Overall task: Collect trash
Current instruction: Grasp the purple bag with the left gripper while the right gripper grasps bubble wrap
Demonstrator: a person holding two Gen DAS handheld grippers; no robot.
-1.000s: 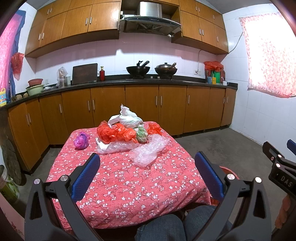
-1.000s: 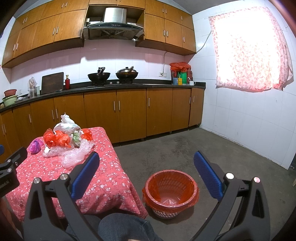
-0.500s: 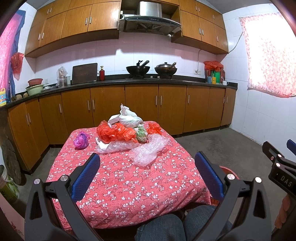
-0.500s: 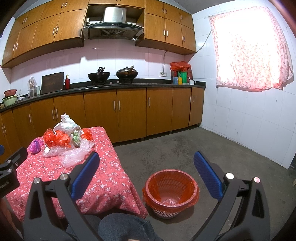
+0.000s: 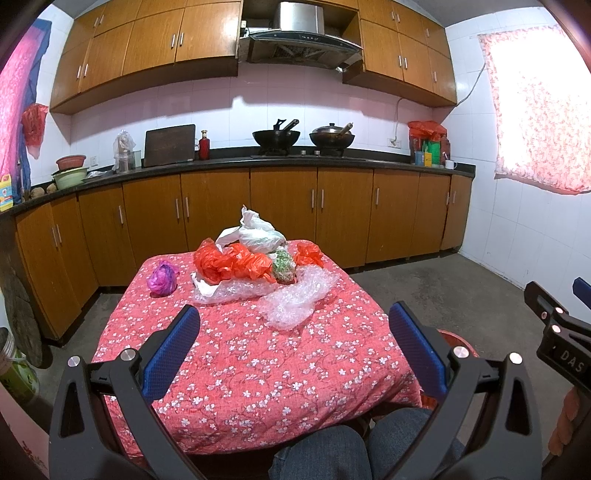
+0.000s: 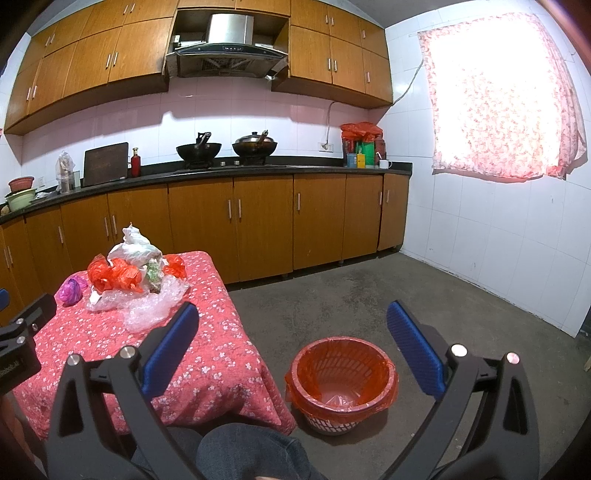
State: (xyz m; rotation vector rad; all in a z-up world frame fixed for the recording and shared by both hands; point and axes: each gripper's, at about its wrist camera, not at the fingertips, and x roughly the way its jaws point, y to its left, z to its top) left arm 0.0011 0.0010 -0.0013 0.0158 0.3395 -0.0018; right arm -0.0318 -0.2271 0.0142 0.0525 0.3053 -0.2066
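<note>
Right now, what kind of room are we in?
A home kitchen, most likely. Two woks sit on a stove under a range hood, and wooden cabinets run along the wall.

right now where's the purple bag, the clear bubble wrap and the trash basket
purple bag [image 5: 161, 277]: left wrist view, middle of the crumpled ball.
bubble wrap [image 5: 295, 300]: left wrist view, middle of the clear sheet's near lobe.
trash basket [image 6: 388, 365]: right wrist view, right rim with the orange liner.

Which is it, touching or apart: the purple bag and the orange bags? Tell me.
Apart. The left wrist view shows bare flowered tablecloth between the purple bag and the orange bags; the right wrist view shows that gap too.
</note>
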